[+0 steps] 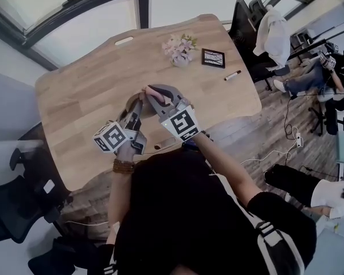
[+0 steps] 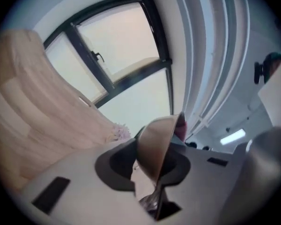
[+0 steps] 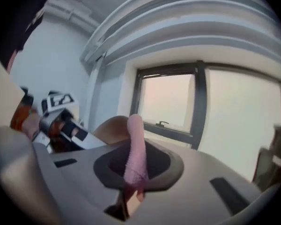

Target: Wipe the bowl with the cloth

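The left gripper (image 2: 155,193) has its jaws clamped on the rim of the brown bowl (image 2: 154,146), which is held tipped on edge above the wooden table (image 1: 86,90), close to the person's body. The right gripper (image 3: 130,179) pinches the pink cloth (image 3: 135,146); a fold of it stands up from the jaws right against the bowl, and a bit of pink shows past the bowl's far rim in the left gripper view. Each gripper's cube carries black-and-white square marker patterns, not letters. Farther along the table lie a bunch of pale flowers (image 1: 179,49), a dark card (image 1: 212,58) whose print is too small to read, and a marker pen (image 1: 232,75).
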A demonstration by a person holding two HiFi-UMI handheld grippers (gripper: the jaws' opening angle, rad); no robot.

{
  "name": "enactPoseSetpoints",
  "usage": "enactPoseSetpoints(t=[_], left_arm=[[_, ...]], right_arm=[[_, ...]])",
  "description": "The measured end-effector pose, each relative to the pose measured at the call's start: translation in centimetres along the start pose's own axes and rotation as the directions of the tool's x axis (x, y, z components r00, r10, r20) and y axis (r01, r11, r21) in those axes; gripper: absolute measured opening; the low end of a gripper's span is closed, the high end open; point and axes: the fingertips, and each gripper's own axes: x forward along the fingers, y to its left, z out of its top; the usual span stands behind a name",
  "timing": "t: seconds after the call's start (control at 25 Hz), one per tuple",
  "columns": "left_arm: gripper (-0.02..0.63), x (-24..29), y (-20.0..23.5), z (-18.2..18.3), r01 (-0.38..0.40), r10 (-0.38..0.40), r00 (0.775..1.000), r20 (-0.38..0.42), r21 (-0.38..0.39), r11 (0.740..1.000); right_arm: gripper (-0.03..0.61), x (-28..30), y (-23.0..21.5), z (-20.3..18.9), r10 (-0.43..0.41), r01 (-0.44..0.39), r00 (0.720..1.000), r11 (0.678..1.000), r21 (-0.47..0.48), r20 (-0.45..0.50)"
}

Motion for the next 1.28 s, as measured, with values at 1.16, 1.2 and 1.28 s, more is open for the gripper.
enactPoseSetpoints(t=[1.16, 1.2, 1.28], left_arm=[[0.064, 0.0, -0.5, -0.2, -0.013, 0.020, 0.999, -0.049, 0.133, 0.991], [0.064, 0.0, -0.7, 0.3, 0.015, -0.016, 1.000, 0.011, 0.031, 0.999], [0.069, 0.0, -0.2, 0.3, 0.026, -0.021, 0.998, 0.062, -0.074, 0.997]], right_arm=[[0.029, -0.6, 0.9, 0.4, 0.004, -0.004, 1.000, 0.991, -0.133, 0.000], [0.032, -0.5, 0.4, 0.7, -0.006, 0.006, 0.999, 1.000, -0.013, 0.033], [0.044, -0.1, 0.1, 0.6, -0.005, 0.003, 0.999, 0.998, 0.069, 0.032]])
